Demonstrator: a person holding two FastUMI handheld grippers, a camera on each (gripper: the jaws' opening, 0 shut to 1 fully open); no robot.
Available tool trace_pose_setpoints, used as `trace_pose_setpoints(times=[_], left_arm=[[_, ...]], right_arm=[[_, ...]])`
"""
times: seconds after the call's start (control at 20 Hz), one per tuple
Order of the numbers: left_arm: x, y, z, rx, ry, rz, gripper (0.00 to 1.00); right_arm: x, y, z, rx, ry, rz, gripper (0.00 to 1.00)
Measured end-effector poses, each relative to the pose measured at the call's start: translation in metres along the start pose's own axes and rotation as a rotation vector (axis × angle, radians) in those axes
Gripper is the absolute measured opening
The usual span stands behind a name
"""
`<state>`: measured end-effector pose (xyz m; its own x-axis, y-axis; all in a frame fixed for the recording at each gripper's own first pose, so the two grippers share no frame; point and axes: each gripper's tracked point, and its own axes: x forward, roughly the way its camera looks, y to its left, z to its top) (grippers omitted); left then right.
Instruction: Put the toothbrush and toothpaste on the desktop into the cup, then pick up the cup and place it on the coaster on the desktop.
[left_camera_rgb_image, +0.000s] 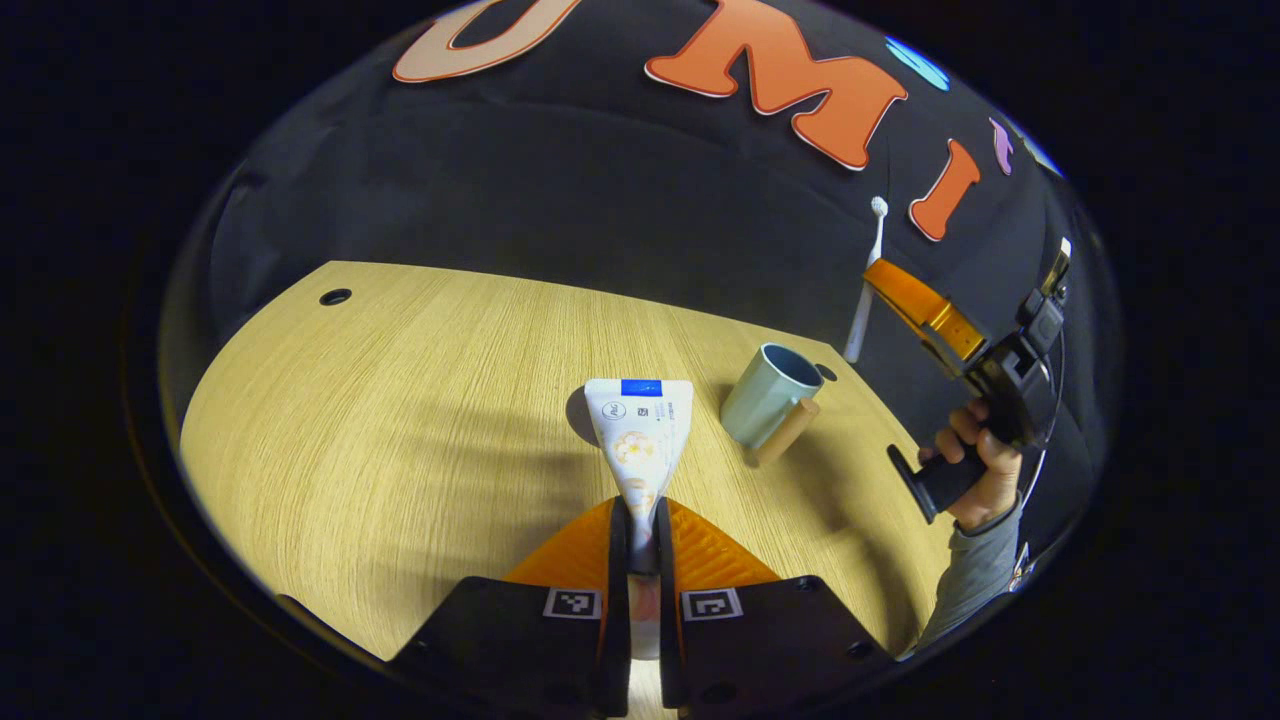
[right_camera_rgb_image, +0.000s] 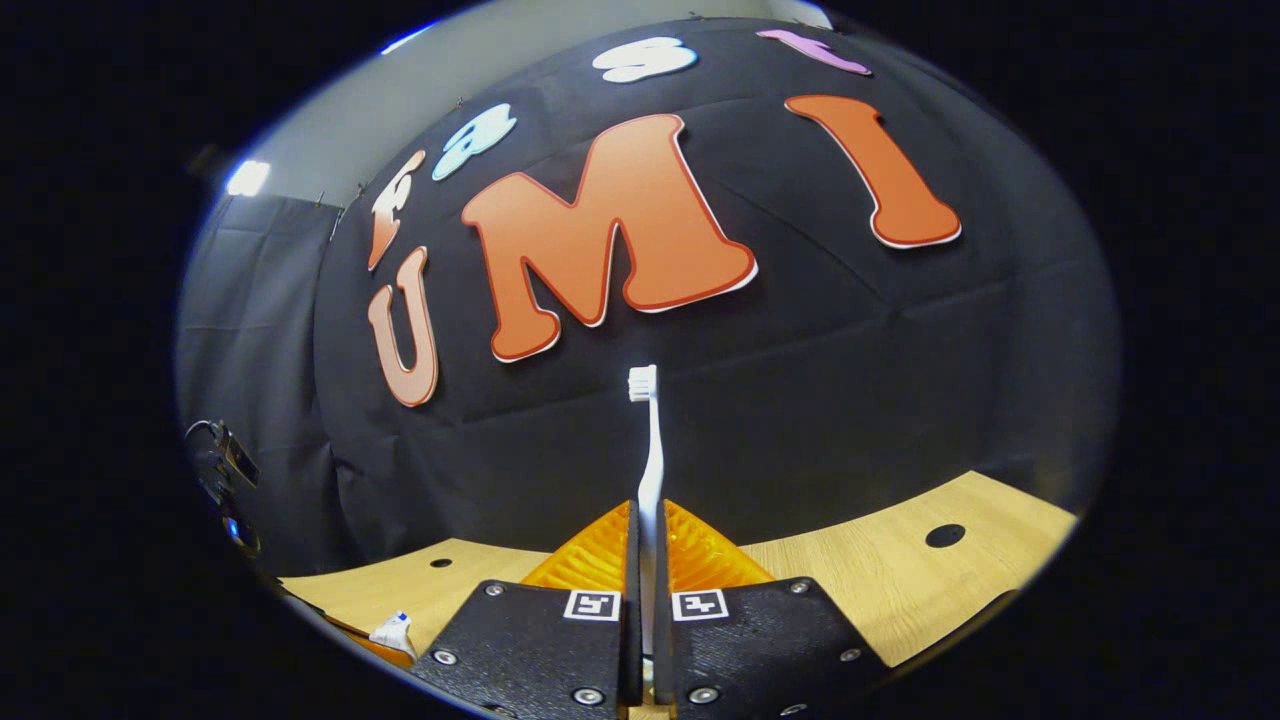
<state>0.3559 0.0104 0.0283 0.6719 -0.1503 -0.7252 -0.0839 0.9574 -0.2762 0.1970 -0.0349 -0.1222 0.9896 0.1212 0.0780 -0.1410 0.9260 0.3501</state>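
- Left gripper view: the left gripper (left_camera_rgb_image: 640, 520) is clamping the toothpaste (left_camera_rgb_image: 640, 425) between both orange fingers, which are standing nearly together on the tube's lower, narrow part
- The tube's wide crimped end with the blue band is pointing away from the camera, over the wooden desktop (left_camera_rgb_image: 400, 420); its cap end is running down between the fingers and is being hidden by the black gripper body, so I cannot make it out
- The pale green cup (left_camera_rgb_image: 770, 395) is standing on the desktop just right of the tube, apart from it, its wooden handle facing the camera; the inside of the cup is too dark to read
- Farther right, a hand (left_camera_rgb_image: 975, 465) is holding the right gripper (left_camera_rgb_image: 905, 290) raised above the desktop edge, with the white toothbrush (left_camera_rgb_image: 865, 290) sticking out of its orange fingers, bristles up; the sleeve is being cut off at the rim
- Right gripper view: the right gripper (right_camera_rgb_image: 650, 535) is pinching the toothbrush (right_camera_rgb_image: 650, 470) with both fingers closed on the handle, the brush standing upright against the black wall
- The lower handle is disappearing between the fingers
- At the lower left rim a white tube end, likely the toothpaste (right_camera_rgb_image: 393, 632), is peeking in beside an orange sliver, mostly cut off
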Motion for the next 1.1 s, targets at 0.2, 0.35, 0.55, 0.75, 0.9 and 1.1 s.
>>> trace_pose_setpoints(times=[0.2,0.35,0.55,0.75,0.9,1.1], left_arm=[[-0.031,-0.002,0.017,-0.003,-0.047,-0.017,0.15],[-0.051,-0.012,0.029,0.002,-0.076,-0.016,0.15],[-0.072,-0.024,0.054,0.025,-0.127,-0.006,0.15],[-0.09,-0.037,0.078,0.056,-0.175,-0.011,0.15],[-0.088,-0.041,0.09,0.054,-0.198,-0.023,0.15],[-0.069,-0.053,0.11,0.07,-0.221,-0.002,0.15]], right_arm=[[0.018,-0.012,-0.018,-0.027,-0.029,0.013,0.05],[0.026,-0.018,-0.035,-0.027,-0.02,0.016,0.1],[0.03,-0.022,-0.06,-0.041,0.022,0.009,0.05],[0.026,-0.031,-0.079,-0.059,0.076,-0.029,0.05],[0.015,-0.036,-0.088,-0.097,0.109,-0.06,0.05],[0.004,-0.047,-0.102,-0.057,0.198,-0.1,0.08]])
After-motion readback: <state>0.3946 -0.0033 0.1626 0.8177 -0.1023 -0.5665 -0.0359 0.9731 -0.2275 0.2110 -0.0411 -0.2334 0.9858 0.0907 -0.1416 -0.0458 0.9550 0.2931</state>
